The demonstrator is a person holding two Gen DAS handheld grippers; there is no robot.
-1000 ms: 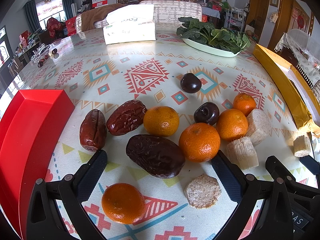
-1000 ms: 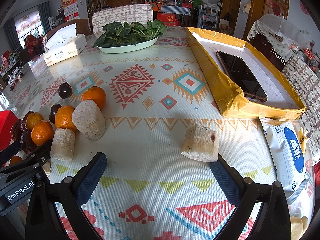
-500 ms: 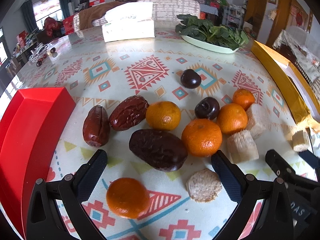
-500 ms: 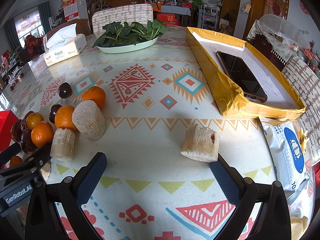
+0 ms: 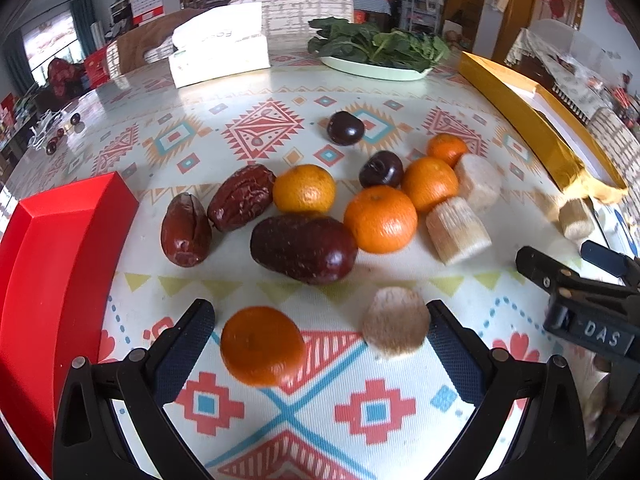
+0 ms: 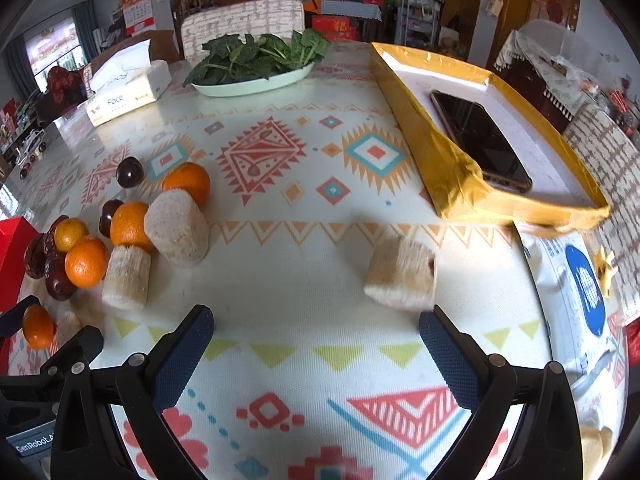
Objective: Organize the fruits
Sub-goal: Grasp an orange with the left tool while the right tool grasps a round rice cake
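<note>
Left gripper [image 5: 320,332], jaws wide and empty, low over patterned tablecloth [image 5: 256,128]; nearest tangerine [image 5: 262,346] lying between the fingers toward the left one, pale sugarcane round [image 5: 396,328] against the right one; right gripper [image 6: 316,344] farther off, likewise wide.

"Face" on tissue box [image 6: 124,92], "DAS" on right tongs [image 5: 576,276]

My tablecloth [image 5: 256,96] is white with red, orange and blue diamond shapes. I see bright orange tangerines [image 5: 380,218], dark brown-red dates [image 5: 304,249], a red box [image 5: 52,264] and a gold tray [image 6: 448,168].
</note>
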